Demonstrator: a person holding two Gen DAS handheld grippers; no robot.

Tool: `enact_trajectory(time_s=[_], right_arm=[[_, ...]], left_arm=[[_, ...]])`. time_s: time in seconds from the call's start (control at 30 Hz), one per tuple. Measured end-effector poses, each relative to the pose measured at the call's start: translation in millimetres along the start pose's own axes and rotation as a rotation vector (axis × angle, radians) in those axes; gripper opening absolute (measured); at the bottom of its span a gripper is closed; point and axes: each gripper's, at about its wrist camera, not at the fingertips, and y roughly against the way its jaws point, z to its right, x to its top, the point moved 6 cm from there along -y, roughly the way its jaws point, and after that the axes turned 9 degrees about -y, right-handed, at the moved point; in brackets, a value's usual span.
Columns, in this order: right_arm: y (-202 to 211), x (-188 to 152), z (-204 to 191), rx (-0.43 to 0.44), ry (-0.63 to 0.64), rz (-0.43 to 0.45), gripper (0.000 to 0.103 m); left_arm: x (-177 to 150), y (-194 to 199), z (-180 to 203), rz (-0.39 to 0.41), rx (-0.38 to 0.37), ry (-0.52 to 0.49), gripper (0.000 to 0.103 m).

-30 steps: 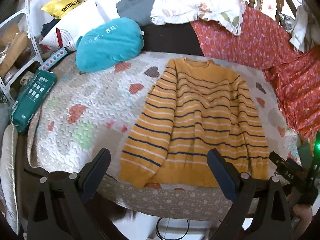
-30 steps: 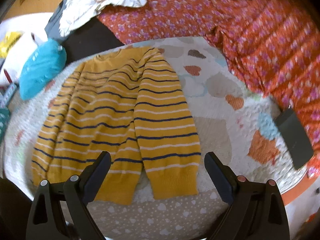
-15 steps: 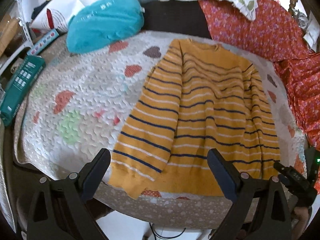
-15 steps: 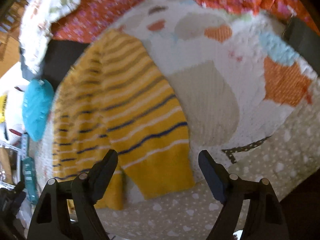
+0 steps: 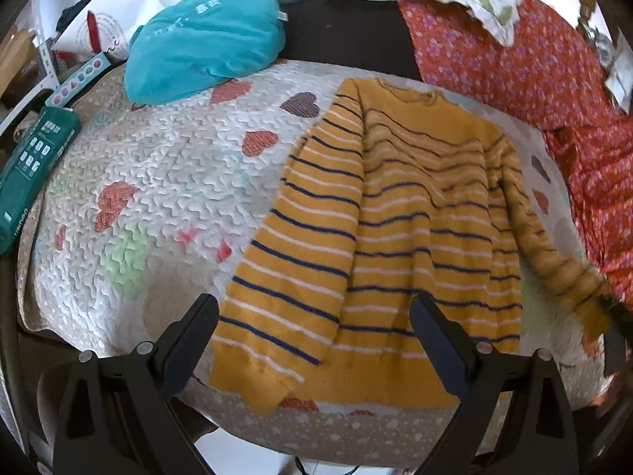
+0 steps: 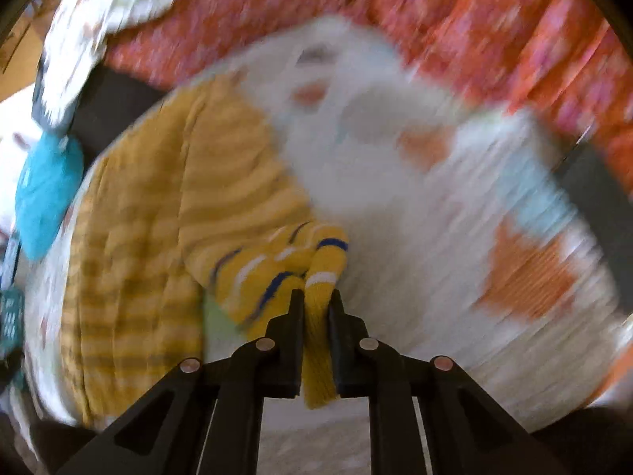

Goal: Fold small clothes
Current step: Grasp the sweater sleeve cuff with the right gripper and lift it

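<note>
Sweater (image 5: 395,237) lies flat on the bed (image 5: 158,182); right gripper (image 6: 314,297) clamps its right cuff, left gripper's (image 5: 312,336) fingers apart above the left cuff.

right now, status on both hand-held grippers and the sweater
Left hand-held gripper open, over the hem. Right hand-held gripper shut on sweater sleeve cuff. Nothing on the sweater.

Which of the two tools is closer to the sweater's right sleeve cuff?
Right. The right tool is shut on the sweater's right sleeve cuff. The left tool hangs open near the other sleeve and the hem, touching nothing.
</note>
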Motion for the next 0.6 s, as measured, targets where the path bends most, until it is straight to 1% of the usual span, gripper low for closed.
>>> enact_trajectory(time_s=[0.03, 0.1, 0.13, 0.2, 0.3, 0.37, 0.4, 0.47, 0.53, 0.57, 0.6], right_arm=[[8.3, 14.6, 3.2, -0.013, -0.007, 0.030, 0.011], [33.5, 60.9, 18.8, -0.069, -0.017, 0.120, 0.011], [38.6, 73.2, 21.2, -0.087, -0.017, 0.141, 0.011], [49.8, 106.4, 28.6, -0.149, 0.000, 0.193, 0.011], [47.9, 142.0, 33.4, -0.228, 0.028, 0.236, 0.011], [40.4, 157.0, 20.3, -0.245, 0.047, 0.238, 0.011], [36.8, 159.7, 10.2, -0.228, 0.058, 0.231, 0.011], [28.5, 153.2, -19.9, -0.146, 0.087, 0.190, 0.011], [14.1, 141.4, -60.3, -0.048, 0.129, 0.127, 0.011], [2.8, 131.2, -91.6, 0.010, 0.167, 0.090, 0.011], [-7.3, 123.8, -116.2, 0.045, 0.198, 0.066, 0.011]], left_arm=[[2.0, -1.8, -4.6, 0.000, 0.000, 0.006, 0.097], [6.3, -5.9, -12.1, 0.001, 0.006, 0.017, 0.097], [8.2, -7.7, -14.4, 0.001, 0.005, 0.018, 0.097], [15.9, -13.7, -18.2, 0.003, 0.006, 0.017, 0.097], [30.5, -24.0, -17.7, 0.015, 0.001, 0.004, 0.097], [40.0, -35.1, -14.9, 0.017, -0.002, -0.008, 0.097], [43.3, -39.6, -13.7, 0.017, -0.004, -0.012, 0.097], [52.6, -53.0, -10.3, 0.016, -0.019, -0.025, 0.097], [64.2, -68.1, -9.7, 0.016, -0.046, -0.029, 0.097], [70.6, -76.3, -11.4, 0.013, -0.060, -0.027, 0.097], [74.0, -81.0, -13.5, 0.012, -0.065, -0.028, 0.097]])
